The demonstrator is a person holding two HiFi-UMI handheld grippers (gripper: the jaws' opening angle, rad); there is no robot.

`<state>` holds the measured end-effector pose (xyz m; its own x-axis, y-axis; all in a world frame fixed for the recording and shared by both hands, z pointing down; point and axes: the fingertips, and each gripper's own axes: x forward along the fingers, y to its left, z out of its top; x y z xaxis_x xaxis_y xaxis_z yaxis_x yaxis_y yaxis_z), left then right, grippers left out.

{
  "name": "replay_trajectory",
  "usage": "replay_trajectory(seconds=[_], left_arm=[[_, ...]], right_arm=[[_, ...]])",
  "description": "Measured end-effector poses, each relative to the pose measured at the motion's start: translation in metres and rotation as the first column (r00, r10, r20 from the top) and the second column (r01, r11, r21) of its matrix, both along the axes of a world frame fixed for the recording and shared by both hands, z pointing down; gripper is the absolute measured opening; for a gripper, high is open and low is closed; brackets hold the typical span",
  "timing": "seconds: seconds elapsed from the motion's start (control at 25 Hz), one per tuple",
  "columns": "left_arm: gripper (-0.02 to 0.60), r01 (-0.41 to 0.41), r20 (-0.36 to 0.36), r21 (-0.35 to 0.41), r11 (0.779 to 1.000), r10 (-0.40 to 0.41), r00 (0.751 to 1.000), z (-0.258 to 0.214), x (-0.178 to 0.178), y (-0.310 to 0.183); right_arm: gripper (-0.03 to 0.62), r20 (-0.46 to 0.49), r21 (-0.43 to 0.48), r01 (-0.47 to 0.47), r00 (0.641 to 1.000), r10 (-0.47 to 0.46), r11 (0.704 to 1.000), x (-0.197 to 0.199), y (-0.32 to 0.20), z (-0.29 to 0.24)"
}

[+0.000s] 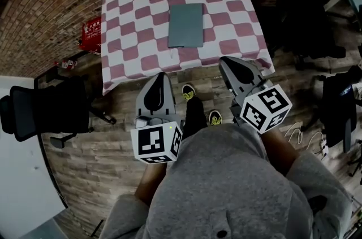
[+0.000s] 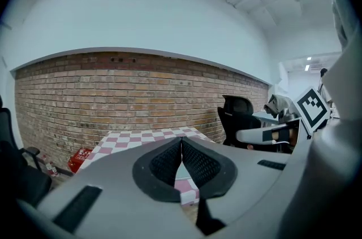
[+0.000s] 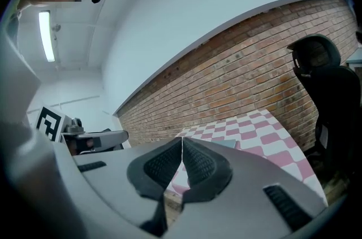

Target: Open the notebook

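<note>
Ahead of the jaws, notebook (image 1: 185, 25) is lying closed on surface (image 1: 130, 34); left gripper (image 1: 160, 76), right gripper (image 1: 227, 61) jaws pressing together, empty.

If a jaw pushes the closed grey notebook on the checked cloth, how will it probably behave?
The notebook lies flat and thin, so it will likely slide, not tip. The tablecloth may wrinkle under it. Its cover looks smooth, probably hard to catch.

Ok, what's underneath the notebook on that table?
The closed grey notebook lies flat on a pink-and-white checkered cloth. The cloth squares directly beneath it are covered. The tabletop is hidden under the cloth, which hangs over the near edge.
</note>
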<state>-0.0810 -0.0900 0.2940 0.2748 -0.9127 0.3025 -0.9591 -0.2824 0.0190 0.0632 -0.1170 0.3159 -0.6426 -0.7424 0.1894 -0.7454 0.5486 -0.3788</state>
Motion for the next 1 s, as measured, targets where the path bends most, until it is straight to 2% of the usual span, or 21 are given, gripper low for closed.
replay_trajectory(seconds=[0.28,0.52,0.68,0.88,1.0], left_arm=[[0.011,-0.031,-0.011,-0.065,0.997,0.03,0.999,0.023,-0.015,-0.051],[0.011,-0.06,-0.02,-0.131,0.99,0.058,0.998,0.056,-0.026,-0.089],[0.011,-0.081,-0.028,-0.191,0.978,0.077,0.997,0.083,-0.026,-0.108],[0.011,-0.103,-0.02,-0.238,0.966,0.101,0.995,0.113,-0.027,-0.133],[0.011,-0.108,-0.021,-0.281,0.954,0.106,0.994,0.134,-0.032,-0.143]], right_arm=[[0.026,-0.037,-0.1,-0.049,0.998,0.046,0.994,-0.013,-0.041,0.033],[0.028,-0.104,-0.196,-0.085,0.992,0.066,0.977,-0.022,-0.067,0.072],[0.034,-0.106,-0.277,-0.088,0.993,0.061,0.957,-0.027,-0.075,0.098],[0.088,-0.098,-0.35,-0.092,0.993,0.061,0.932,-0.035,-0.093,0.129],[0.098,-0.098,-0.388,-0.092,0.993,0.059,0.917,-0.039,-0.1,0.15]])
